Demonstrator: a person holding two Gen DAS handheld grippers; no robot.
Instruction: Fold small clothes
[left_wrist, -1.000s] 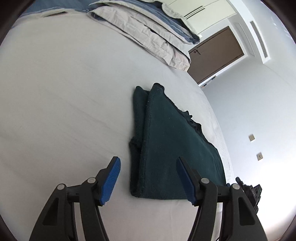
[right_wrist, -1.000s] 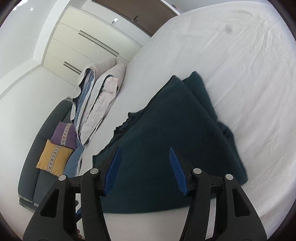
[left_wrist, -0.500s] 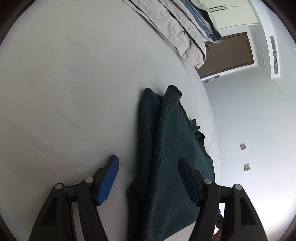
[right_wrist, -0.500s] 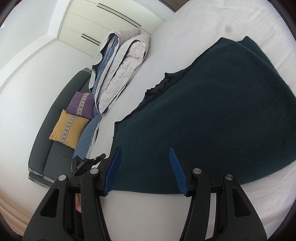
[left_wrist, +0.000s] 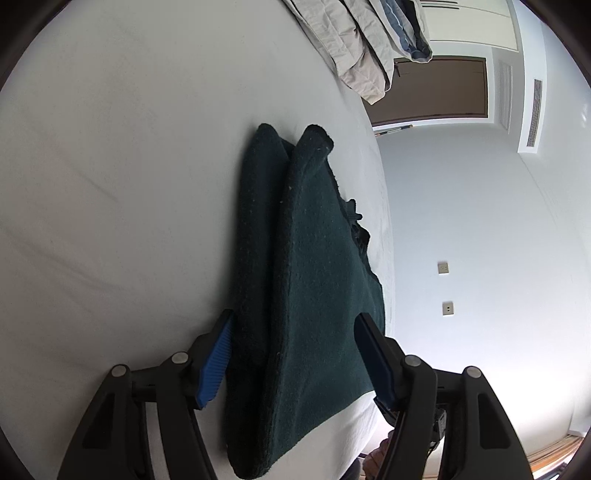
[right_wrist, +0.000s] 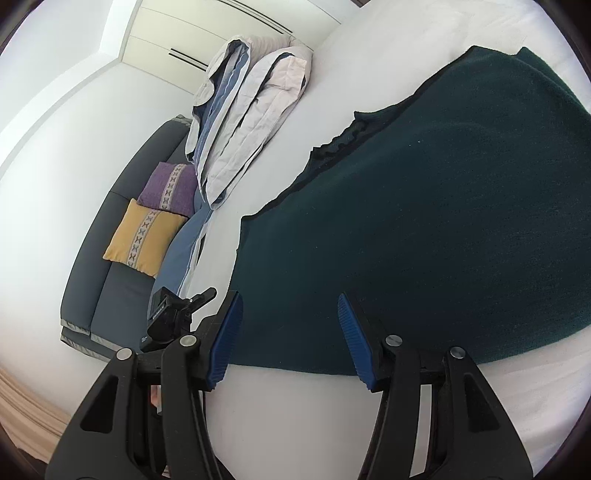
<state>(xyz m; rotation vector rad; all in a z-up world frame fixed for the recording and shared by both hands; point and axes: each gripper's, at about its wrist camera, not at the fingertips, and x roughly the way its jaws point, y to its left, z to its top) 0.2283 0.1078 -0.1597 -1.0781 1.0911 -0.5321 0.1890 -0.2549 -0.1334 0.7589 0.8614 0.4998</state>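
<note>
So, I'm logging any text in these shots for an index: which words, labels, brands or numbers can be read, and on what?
Readable text: none.
Black camera mount beside the right gripper's left jaw: small pale lettering on its side, too small and blurred to read.
Dark green garment on the white bed: no label or print in view.
Yellow cushion and purple cushion: woven cross patterns only, no letters.

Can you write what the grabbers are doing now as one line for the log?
left gripper: open, jaws just closing, straddling dark green cloth | right gripper: open at cloth's near edge | cloth folded on white bed
</note>
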